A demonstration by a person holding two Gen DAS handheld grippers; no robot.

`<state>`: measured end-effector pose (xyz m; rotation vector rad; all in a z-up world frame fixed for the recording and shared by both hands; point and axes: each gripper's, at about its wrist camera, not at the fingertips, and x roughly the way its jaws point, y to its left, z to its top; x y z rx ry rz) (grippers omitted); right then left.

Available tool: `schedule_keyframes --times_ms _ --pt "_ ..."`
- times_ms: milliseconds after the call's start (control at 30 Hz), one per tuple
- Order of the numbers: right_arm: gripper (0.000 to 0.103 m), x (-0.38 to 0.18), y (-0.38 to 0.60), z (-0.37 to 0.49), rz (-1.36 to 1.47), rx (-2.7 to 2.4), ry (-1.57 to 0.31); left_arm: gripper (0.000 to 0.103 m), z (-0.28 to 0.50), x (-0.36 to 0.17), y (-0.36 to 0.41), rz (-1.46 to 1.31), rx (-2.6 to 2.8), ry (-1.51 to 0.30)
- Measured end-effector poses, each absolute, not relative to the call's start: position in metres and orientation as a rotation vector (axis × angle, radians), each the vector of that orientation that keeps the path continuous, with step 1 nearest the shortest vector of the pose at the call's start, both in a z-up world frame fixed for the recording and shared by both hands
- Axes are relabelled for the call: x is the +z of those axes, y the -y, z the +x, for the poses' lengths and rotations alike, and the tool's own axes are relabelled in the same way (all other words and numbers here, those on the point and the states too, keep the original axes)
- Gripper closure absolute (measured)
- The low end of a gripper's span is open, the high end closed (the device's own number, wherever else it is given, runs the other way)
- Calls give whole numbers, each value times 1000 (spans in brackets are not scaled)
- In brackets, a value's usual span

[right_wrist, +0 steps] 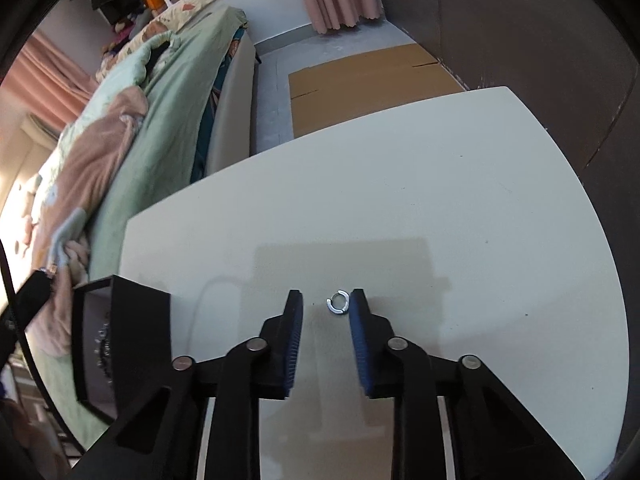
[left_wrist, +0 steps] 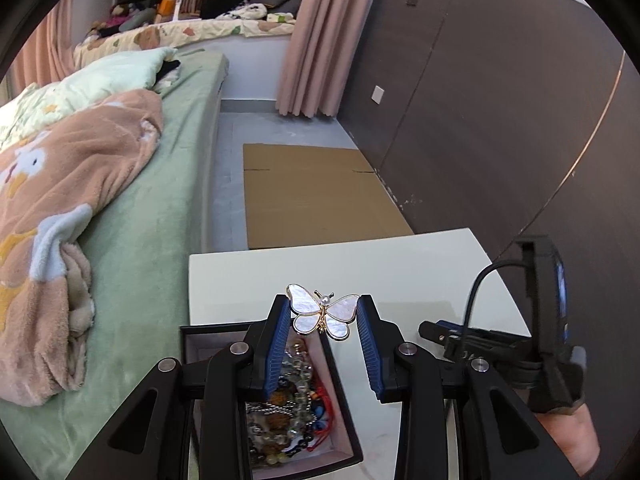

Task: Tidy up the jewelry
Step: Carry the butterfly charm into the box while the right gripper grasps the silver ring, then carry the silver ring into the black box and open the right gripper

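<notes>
Left wrist view: left tool [left_wrist: 324, 314] clamped on a butterfly brooch [left_wrist: 323, 313] at lower centre of the frame, wing edges pressed between the blue pads, held above the far end of an open jewelry box [left_wrist: 342, 392] whose tray of beaded bracelets [left_wrist: 286, 404] fills the lower middle; right tool [left_wrist: 436, 330] seen at lower right over the white bench [left_wrist: 400, 264]. Judged mid-carry, brooch headed for the box; next move calls for lowering over a free spot in the tray and easing the pads apart without snagging the beads. Right wrist view: right tool [right_wrist: 326, 306] partly closed, nothing gripped, a small open silver ring [right_wrist: 338, 302] lying on the bench between the fingertips, just beside the right-hand pad; box at lower left. Judged a pickup under way; next calls for closing squarely on the thin ring without flicking it away
</notes>
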<state>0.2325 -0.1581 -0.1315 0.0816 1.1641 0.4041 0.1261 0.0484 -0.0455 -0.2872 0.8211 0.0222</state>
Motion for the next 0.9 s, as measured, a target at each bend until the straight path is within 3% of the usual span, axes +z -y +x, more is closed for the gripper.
schedule_keyframes --times_ms 300,367,767,833,900 --pt "82 -130 139 224 -113 335 -1113 68 120 -43 -60 -301 26 -826" --pt "88 -130 137 222 -140 324 -1103 68 118 -44 -62 -308 25 -832" --pt "89 -96 147 205 15 427 -1041 66 106 -52 -70 -379 9 -886" --pt "89 -89 146 199 44 463 -1018 52 105 -53 -72 -392 16 -894" --pt "89 -82 146 193 71 502 -999 7 101 -51 -75 -407 24 -880"
